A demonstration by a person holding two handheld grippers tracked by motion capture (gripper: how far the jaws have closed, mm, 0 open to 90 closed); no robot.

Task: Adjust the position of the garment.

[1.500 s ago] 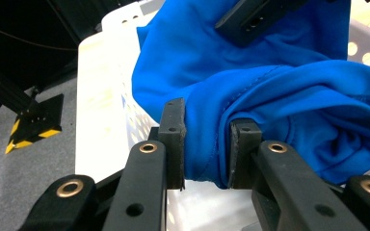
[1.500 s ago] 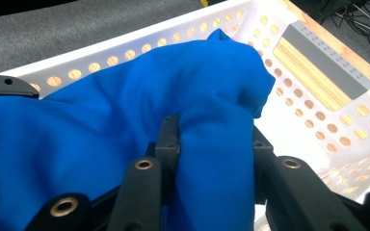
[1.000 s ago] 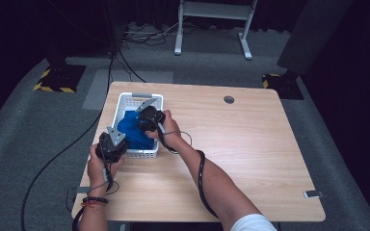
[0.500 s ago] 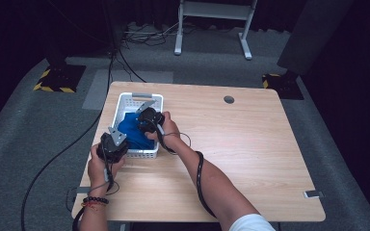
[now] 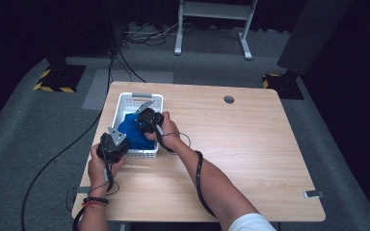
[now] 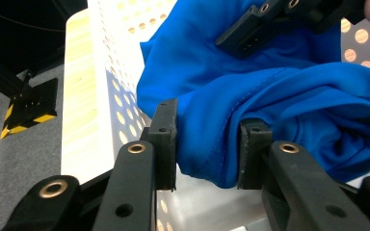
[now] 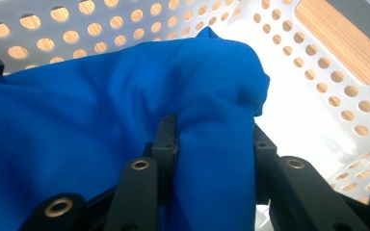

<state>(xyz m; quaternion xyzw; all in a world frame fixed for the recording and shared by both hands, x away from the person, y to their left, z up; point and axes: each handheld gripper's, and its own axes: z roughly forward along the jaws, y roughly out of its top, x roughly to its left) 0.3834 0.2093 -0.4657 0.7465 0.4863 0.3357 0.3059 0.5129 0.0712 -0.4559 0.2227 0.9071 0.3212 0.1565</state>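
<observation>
Blue cloth [image 5: 131, 131] bunched in white basket [image 5: 125, 101]; L gripper [image 6: 207, 144], R gripper [image 7: 214, 144] each clamp fold, L easing.

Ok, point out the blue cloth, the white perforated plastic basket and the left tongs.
Blue cloth [image 7: 101, 110]: right gripper view, its smooth middle.
White perforated plastic basket [image 5: 147, 96]: high view, far rim.
Left tongs [image 6: 207, 144]: left gripper view, midway between tips.

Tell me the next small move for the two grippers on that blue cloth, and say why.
Probably open both sets of jaws a little more and lift clear. The blue cloth already lies bunched inside the white basket. The left gripper and right gripper each have a fold between their jaws, which have just been opening, so the letting go looks begun.
</observation>
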